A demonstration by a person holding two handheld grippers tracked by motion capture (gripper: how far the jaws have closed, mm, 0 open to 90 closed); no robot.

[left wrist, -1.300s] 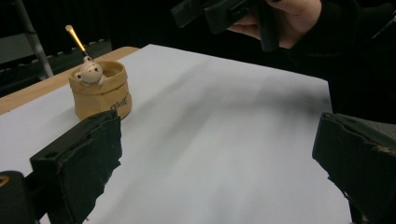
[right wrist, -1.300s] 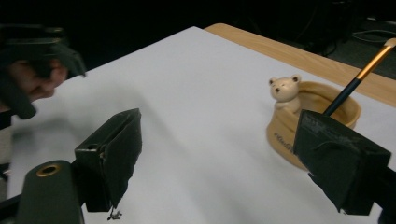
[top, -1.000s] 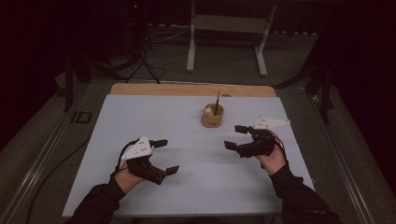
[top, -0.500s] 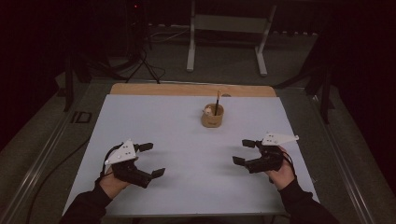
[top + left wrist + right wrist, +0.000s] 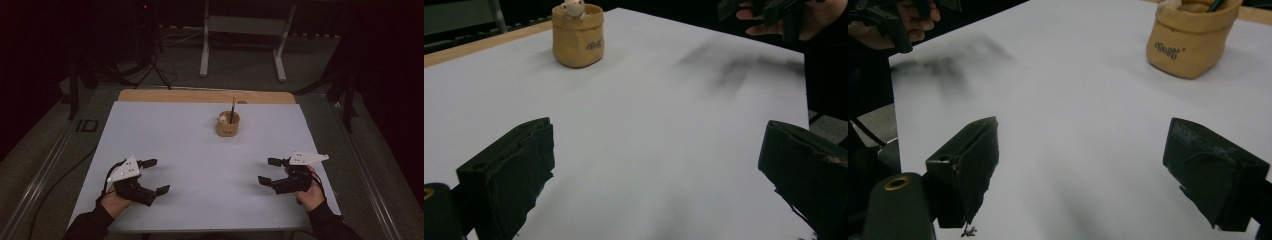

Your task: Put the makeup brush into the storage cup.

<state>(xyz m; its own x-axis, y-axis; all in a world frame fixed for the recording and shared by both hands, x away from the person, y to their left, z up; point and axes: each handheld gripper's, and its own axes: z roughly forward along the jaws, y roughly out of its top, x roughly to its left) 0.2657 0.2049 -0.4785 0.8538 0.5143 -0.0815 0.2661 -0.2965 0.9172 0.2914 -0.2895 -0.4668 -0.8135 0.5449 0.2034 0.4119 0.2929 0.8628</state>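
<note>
A tan soft pouch [image 5: 227, 125] stands upright at the back middle of the white mat [image 5: 190, 145]. A dark pen [image 5: 232, 106] and a small white figure [image 5: 572, 7] stick out of its top. The pouch [image 5: 577, 36] lies far ahead of the left gripper, and the same pouch [image 5: 1190, 42] is at the upper right in the right gripper view. My left gripper [image 5: 156, 176] hovers low over the mat's near left, open and empty. My right gripper [image 5: 267, 171] hovers over the near right, open and empty too. Both point inward toward the mat's middle.
A wooden strip [image 5: 200, 96] borders the mat at the back. Beyond it are a metal stand [image 5: 245, 30] and a tripod with cables on the dark floor. A small black object [image 5: 89, 125] lies beside the table's left edge.
Both grippers have drawn back toward the near edge and spread farther apart. Both stay open with nothing in them. The pouch has not moved.
</note>
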